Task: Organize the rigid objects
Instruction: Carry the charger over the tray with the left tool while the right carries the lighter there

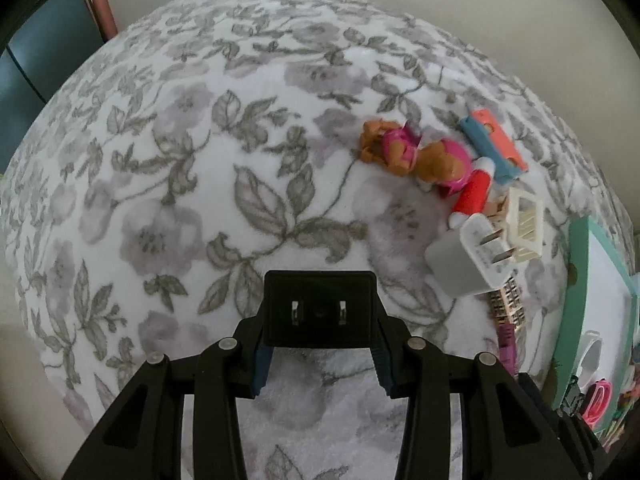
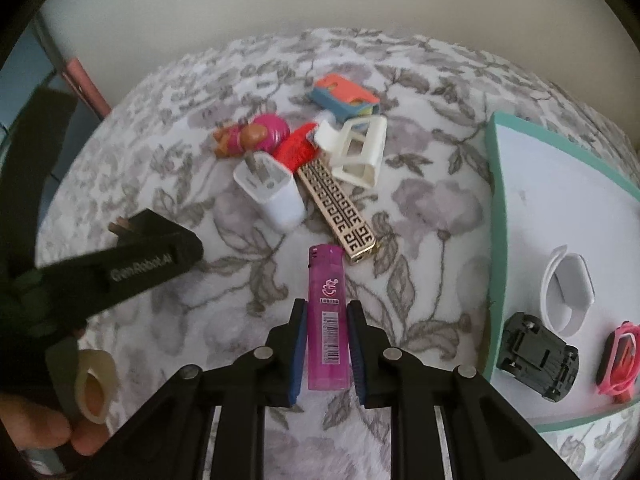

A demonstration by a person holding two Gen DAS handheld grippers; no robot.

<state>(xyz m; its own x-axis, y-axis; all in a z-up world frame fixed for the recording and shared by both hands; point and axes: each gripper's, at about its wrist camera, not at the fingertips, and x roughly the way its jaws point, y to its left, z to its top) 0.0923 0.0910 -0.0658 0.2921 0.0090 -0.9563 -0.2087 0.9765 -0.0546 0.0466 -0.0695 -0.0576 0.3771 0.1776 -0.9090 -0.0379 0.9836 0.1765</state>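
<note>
Left gripper (image 1: 320, 354): pinching a black rectangular plug adapter (image 1: 320, 308) between its blue pads, prong side toward the camera, above the floral fleece blanket (image 1: 200, 184).
Right gripper (image 2: 326, 354): clamped on a translucent purple plastic lighter (image 2: 326, 320), pads pressed to both long sides, lighter head pointing away.
Lighter label: white logo, small boxed code and barcode; characters too blurred to read.
Writing: "GenRobot.AI" on the black arm of the left gripper (image 2: 132, 266), seen from the right wrist view.
Pile on blanket: white wall charger with two prongs (image 2: 272, 194), gold-and-black Greek-key patterned lighter (image 2: 340, 212), white plastic open-frame clip (image 2: 360, 152), red-and-white tube (image 2: 296, 148), pink-and-brown toy pup figure (image 2: 252, 136), blue-and-orange small box (image 2: 344, 96); all touching or just beside one another.
Teal-rimmed white tray (image 2: 496, 208): right of the pile, holding a white plastic ring-shaped clip (image 2: 566, 288), a black toy car (image 2: 536, 356) and a pink-framed item (image 2: 618, 360) cut off at the edge.
Hard to make out: red tube mostly hidden behind charger; fingertips of a hand (image 2: 44, 428) at lower left, blurred.
</note>
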